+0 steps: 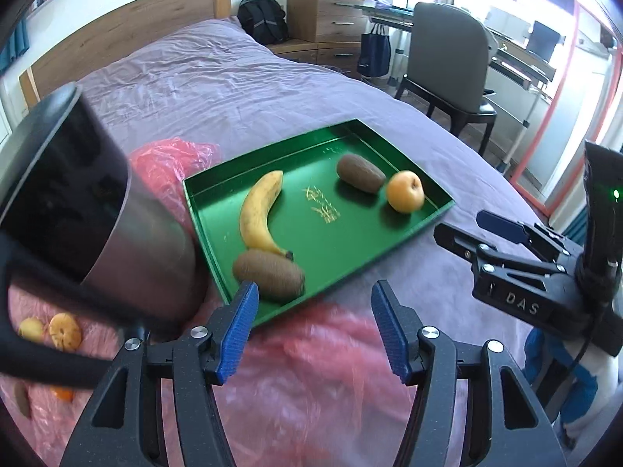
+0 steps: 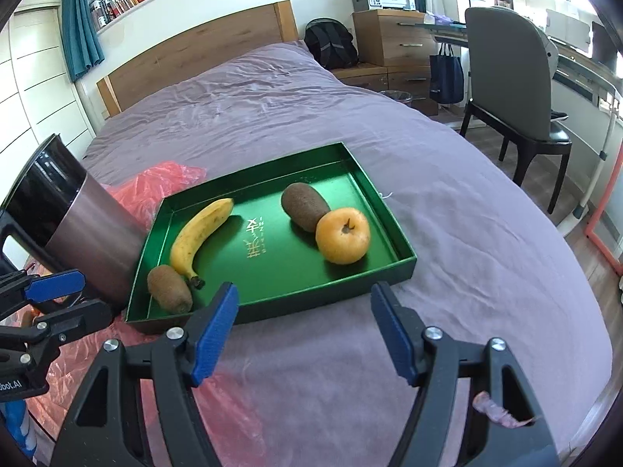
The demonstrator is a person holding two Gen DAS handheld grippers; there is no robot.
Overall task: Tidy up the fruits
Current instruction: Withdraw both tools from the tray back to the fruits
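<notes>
A green tray (image 1: pixel 389 249) (image 2: pixel 389 268) lies on the purple bed. In it are a banana (image 1: pixel 259 210) (image 2: pixel 200 229), a near kiwi (image 1: pixel 268 274) (image 2: pixel 169 288), a far kiwi (image 1: pixel 360 173) (image 2: pixel 305 206) and a yellow-orange apple (image 1: pixel 405 191) (image 2: pixel 342 235) touching the far kiwi. My left gripper (image 1: pixel 313 329) is open and empty over a pink plastic bag (image 1: pixel 311 381), just short of the tray's near edge. My right gripper (image 2: pixel 303 330) is open and empty over the sheet before the tray; it also shows at the right of the left wrist view (image 1: pixel 467 229).
A metal cup (image 1: pixel 81 202) (image 2: pixel 78 225) with a black rim lies tilted left of the tray. More small fruits (image 1: pixel 50 330) lie in the pink bag at the far left. A chair (image 2: pixel 518 78), desk and drawers stand beyond the bed's right side.
</notes>
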